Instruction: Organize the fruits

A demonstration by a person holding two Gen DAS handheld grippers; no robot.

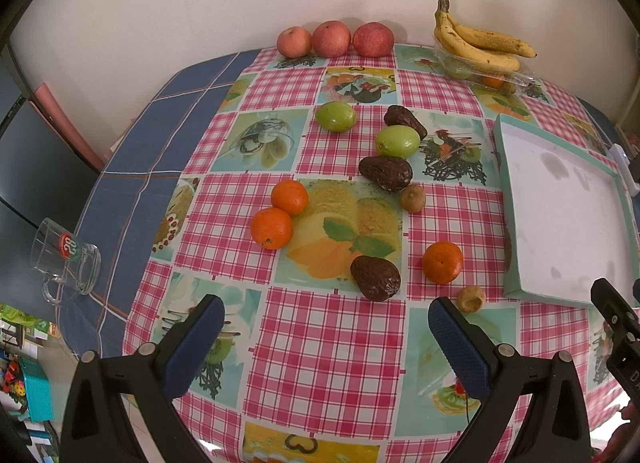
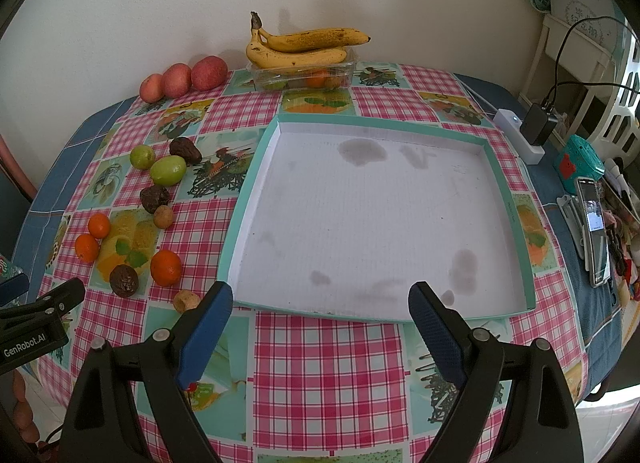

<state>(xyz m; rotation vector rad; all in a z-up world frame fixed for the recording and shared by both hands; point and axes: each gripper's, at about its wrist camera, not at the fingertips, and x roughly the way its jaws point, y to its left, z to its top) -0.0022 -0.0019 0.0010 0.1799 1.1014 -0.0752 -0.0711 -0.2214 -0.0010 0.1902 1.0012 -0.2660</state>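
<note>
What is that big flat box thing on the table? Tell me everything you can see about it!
The tray is a wide, shallow, square box, like a cardboard lid turned upside down. Its low rim is teal and its inside is white, with several grey smudgy stains. Nothing lies in it yet. It sits flat on the checked tablecloth, with loose fruits on the cloth to its left and the bananas behind it. The right gripper is open in front of its near edge, not touching it.

Glass mug (image 1: 66,259) on tablecloth; phone (image 2: 595,231), charger (image 2: 538,125) beside tray.
</note>
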